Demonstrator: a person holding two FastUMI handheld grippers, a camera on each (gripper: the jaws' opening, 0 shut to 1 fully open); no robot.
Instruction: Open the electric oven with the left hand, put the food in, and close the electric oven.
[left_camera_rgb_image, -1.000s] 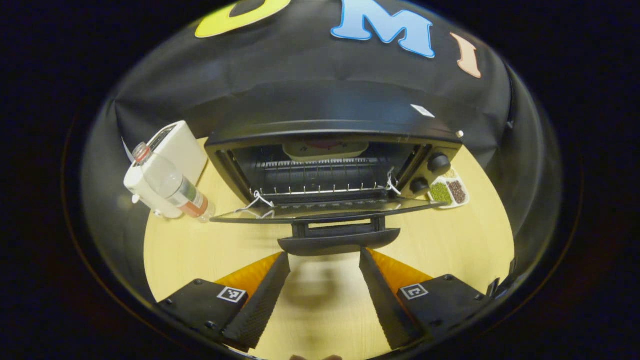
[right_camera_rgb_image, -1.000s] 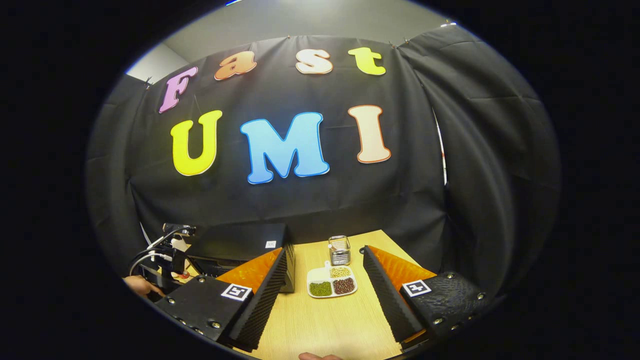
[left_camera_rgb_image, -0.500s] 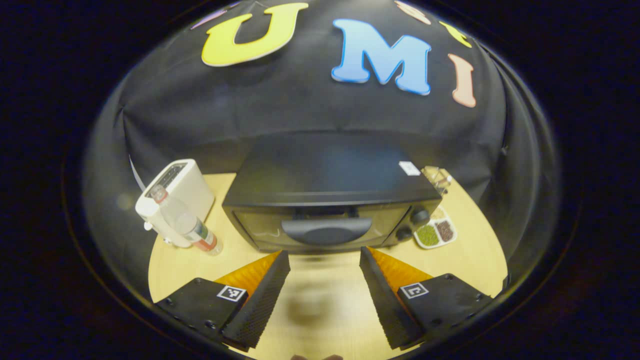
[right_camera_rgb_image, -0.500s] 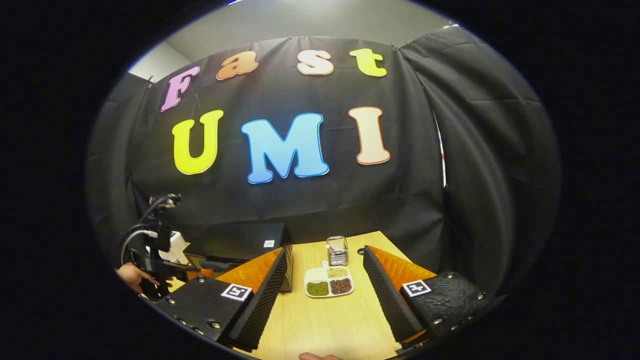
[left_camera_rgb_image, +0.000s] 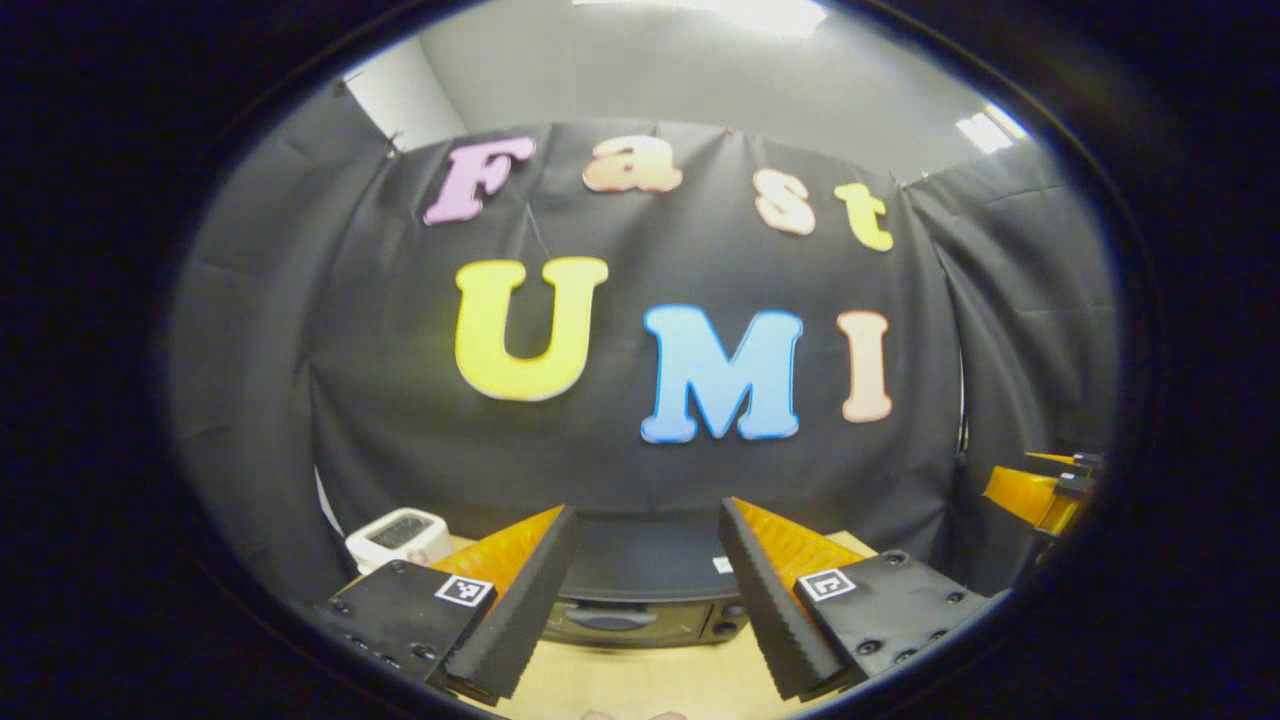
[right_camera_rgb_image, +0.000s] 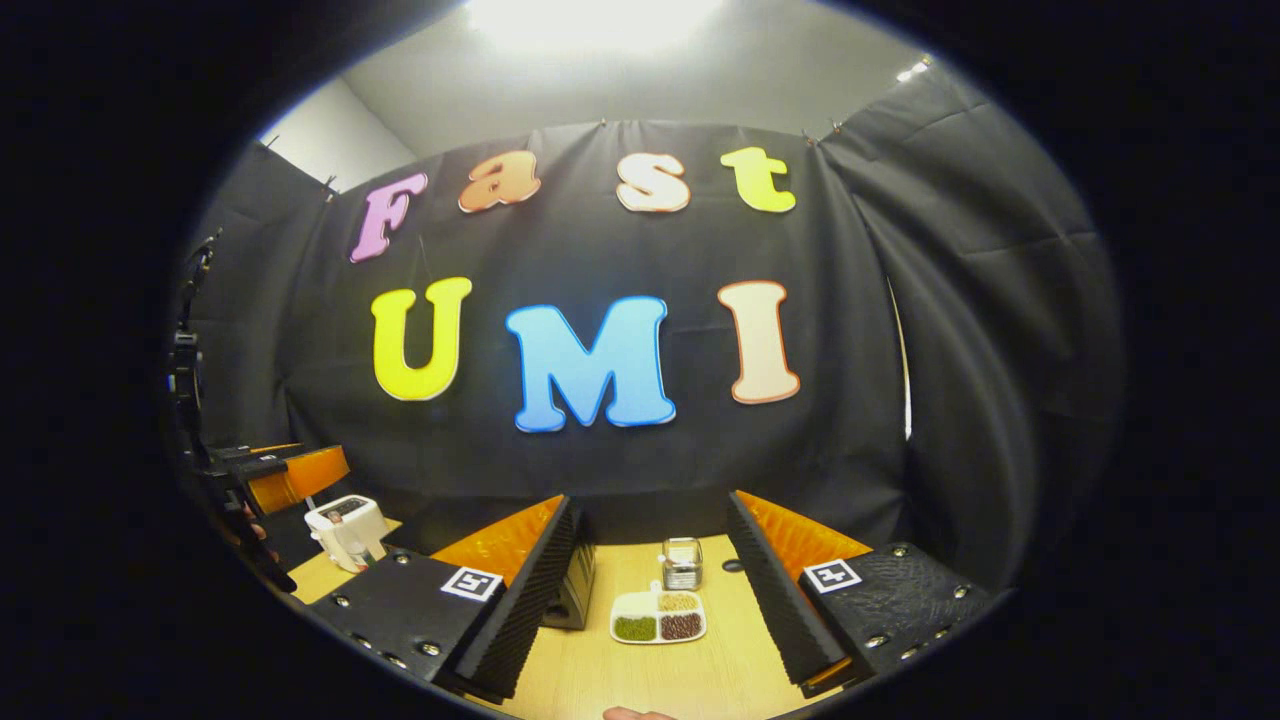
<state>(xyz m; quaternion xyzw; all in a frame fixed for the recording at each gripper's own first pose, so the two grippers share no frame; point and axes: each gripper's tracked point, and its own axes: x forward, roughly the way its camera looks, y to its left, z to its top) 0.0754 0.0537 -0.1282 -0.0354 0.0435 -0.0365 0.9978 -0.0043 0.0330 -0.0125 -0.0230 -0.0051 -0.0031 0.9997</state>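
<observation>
Toaster (left_camera_rgb_image: 400, 535): white, left of the oven. Oven (left_camera_rgb_image: 640, 590): black, door closed, on the wooden table (left_camera_rgb_image: 640, 685), seen between the fingers of the left gripper (left_camera_rgb_image: 640, 600), which are spread wide and hold nothing. Divided dish (right_camera_rgb_image: 657, 617) of beans: right of the oven, between the wide-apart, empty fingers of the right gripper (right_camera_rgb_image: 650, 595). Small glass jar (right_camera_rgb_image: 681, 563): just behind the dish.

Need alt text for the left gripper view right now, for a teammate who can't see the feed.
The black electric oven sits on the wooden table with its door shut, seen between the open, empty jaws of the left gripper. A white toaster stands to its left, and the right gripper shows at the right edge.
</observation>
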